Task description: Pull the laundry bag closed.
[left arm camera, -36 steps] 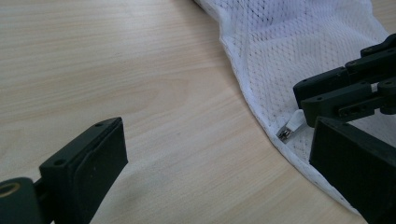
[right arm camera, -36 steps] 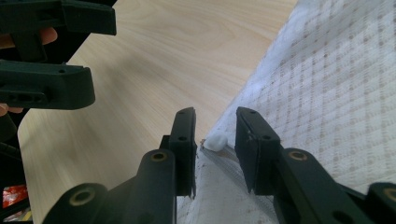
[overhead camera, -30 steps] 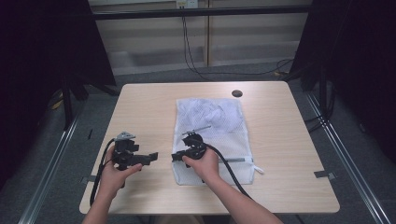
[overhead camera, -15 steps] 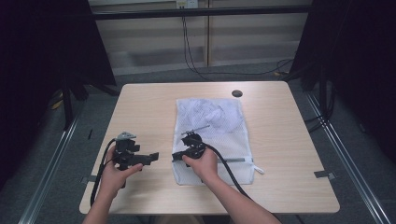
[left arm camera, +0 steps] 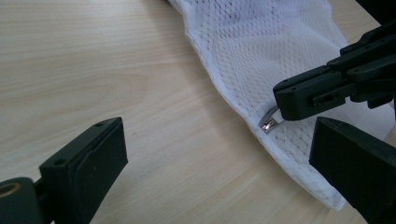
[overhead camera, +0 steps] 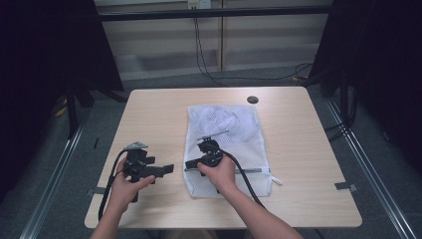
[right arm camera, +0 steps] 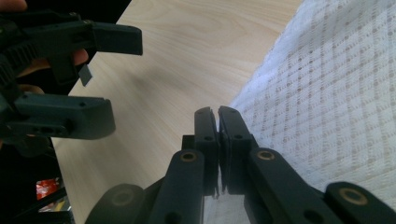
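Observation:
A white mesh bag (overhead camera: 224, 134) lies flat on the middle of the wooden table (overhead camera: 298, 149), with its zipper end toward the person. My right gripper (overhead camera: 190, 164) rests over the bag's near left corner, jaws shut on the small metal zipper pull (left arm camera: 267, 124); its jaws (right arm camera: 218, 112) press together at the bag's edge. Just left of the bag, my left gripper (overhead camera: 169, 169) is held open above bare wood. Its wide-spread jaws (left arm camera: 219, 158) point at the zipper pull and the right gripper (left arm camera: 299, 95). From the right gripper view the left gripper (right arm camera: 123, 77) stands open nearby.
A round cable hole (overhead camera: 253, 99) sits near the table's far edge. The zipper line (overhead camera: 251, 171) runs across the bag's near end. Black cables trail from both grippers toward the person. Bare wood lies to the left and right of the bag.

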Motion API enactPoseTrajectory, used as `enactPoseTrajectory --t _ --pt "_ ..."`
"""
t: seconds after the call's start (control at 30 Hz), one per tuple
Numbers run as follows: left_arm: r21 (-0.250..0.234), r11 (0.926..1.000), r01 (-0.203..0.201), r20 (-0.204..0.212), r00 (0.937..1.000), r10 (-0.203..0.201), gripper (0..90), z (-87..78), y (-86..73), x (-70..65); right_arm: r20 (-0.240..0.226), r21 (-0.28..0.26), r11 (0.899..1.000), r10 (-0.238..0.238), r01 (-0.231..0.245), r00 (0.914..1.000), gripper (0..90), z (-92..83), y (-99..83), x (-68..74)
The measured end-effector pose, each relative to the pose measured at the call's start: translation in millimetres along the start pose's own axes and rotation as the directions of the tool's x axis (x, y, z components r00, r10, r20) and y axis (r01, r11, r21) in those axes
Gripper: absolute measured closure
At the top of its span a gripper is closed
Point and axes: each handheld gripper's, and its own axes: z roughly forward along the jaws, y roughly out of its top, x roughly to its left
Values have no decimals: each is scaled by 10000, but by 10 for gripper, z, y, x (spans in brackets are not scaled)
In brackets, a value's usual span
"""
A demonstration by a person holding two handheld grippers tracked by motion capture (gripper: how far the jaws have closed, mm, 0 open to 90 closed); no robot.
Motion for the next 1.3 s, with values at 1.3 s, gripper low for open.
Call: enactPoseTrajectory --t 1.3 --pt "314 9994 136 -1 9999 -136 43 51 -15 5 -60 609 9967 545 -541 9985 867 217 -85 -44"
